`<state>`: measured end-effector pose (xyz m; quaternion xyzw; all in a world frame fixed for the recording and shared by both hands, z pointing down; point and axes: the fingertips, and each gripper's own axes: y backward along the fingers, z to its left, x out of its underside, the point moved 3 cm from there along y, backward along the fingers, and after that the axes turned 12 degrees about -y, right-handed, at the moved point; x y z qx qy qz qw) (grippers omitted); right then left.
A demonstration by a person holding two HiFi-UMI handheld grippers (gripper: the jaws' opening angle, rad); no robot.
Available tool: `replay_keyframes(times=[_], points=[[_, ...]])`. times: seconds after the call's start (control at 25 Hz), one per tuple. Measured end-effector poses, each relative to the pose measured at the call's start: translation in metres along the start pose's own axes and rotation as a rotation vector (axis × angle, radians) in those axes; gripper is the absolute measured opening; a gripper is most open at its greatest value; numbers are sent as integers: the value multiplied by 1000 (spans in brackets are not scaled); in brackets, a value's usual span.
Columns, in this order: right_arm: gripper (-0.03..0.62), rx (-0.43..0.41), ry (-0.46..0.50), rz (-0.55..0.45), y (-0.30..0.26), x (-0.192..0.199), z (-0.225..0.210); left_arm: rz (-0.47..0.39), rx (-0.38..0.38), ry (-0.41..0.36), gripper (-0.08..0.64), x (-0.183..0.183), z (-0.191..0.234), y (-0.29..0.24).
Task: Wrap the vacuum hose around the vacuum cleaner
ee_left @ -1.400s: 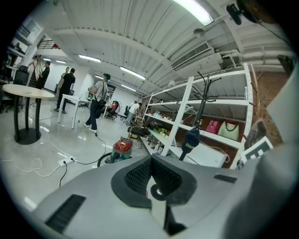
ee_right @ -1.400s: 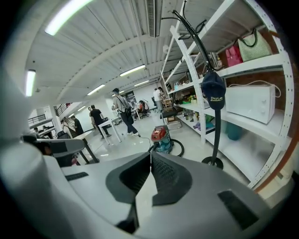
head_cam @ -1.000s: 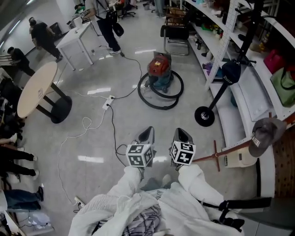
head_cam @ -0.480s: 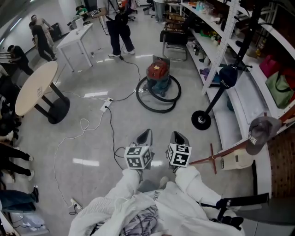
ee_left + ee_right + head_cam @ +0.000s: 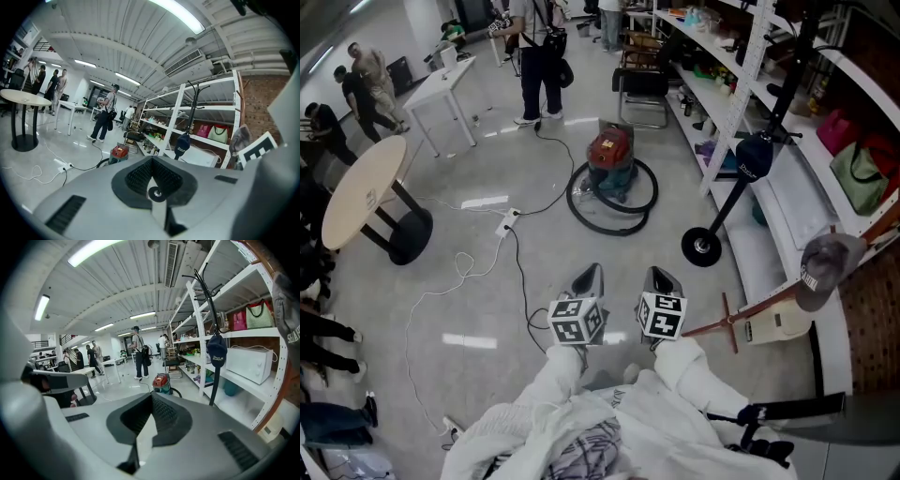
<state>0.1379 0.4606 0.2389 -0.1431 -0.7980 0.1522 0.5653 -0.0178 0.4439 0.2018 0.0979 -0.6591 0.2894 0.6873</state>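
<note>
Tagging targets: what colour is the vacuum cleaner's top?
Red. The vacuum cleaner shows best in the head view.

Red vacuum cleaner (image 5: 610,153), black hose (image 5: 614,229), grey floor (image 5: 478,281), beige round table (image 5: 364,192).

You are working under bright, even light from ceiling strip lights (image 5: 91,250), which are glaring white off the polished floor (image 5: 483,202). Both gripper views are bending and darkening at their round edges.
</note>
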Motion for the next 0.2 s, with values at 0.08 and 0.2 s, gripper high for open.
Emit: replay_keyframes(times=[0.08, 0.2], points=[[14, 6, 4, -4, -1, 0, -1, -4, 1, 3, 2, 0, 1, -1], [14, 19, 7, -4, -1, 0, -5, -5, 3, 10, 2, 3, 2, -3]])
